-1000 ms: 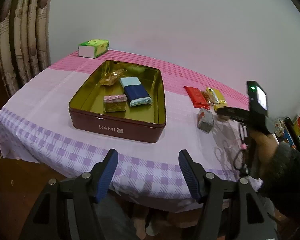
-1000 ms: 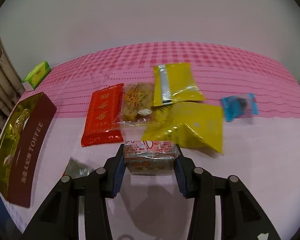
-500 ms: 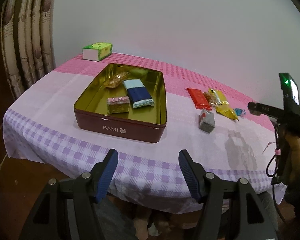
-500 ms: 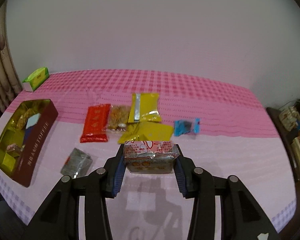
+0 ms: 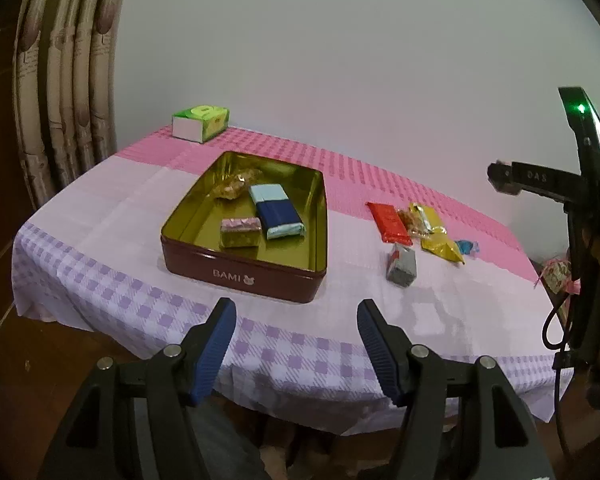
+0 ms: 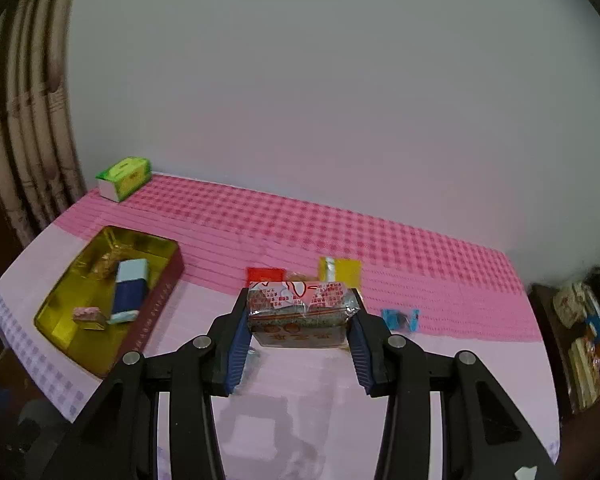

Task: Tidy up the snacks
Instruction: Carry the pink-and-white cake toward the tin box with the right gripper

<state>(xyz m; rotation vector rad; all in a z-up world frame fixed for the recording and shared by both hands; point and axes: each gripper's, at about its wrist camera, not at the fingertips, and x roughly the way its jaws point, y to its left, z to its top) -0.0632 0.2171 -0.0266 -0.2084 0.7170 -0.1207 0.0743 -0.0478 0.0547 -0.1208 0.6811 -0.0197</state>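
My right gripper [image 6: 300, 311] is shut on a clear-wrapped snack block [image 6: 300, 304] with red print, held high above the pink tablecloth. An open maroon tin [image 6: 156, 312] with a gold inside lies to the left below it. The tin [image 5: 244, 276] holds a pink block [image 5: 240, 232], a blue pack [image 5: 278, 216] and a golden wrapped snack [image 5: 232, 188]. Right of the tin lie a red pack [image 5: 390, 220], yellow packs [image 5: 440, 240], a grey packet [image 5: 400, 266] and a blue candy [image 5: 466, 246]. Off the table's front edge, my left gripper [image 5: 296, 306] hangs open and holds nothing.
A green tissue box [image 5: 200, 122] stands at the table's far left corner, beside a curtain [image 5: 60, 120]. The right gripper's handle [image 5: 580, 208], held in a hand, fills the right edge of the left wrist view. A low shelf of goods [image 6: 580, 320] stands right of the table.
My right gripper has risen well above the table with the snack block and turned toward the tin. The left gripper has lifted slightly and stays open.
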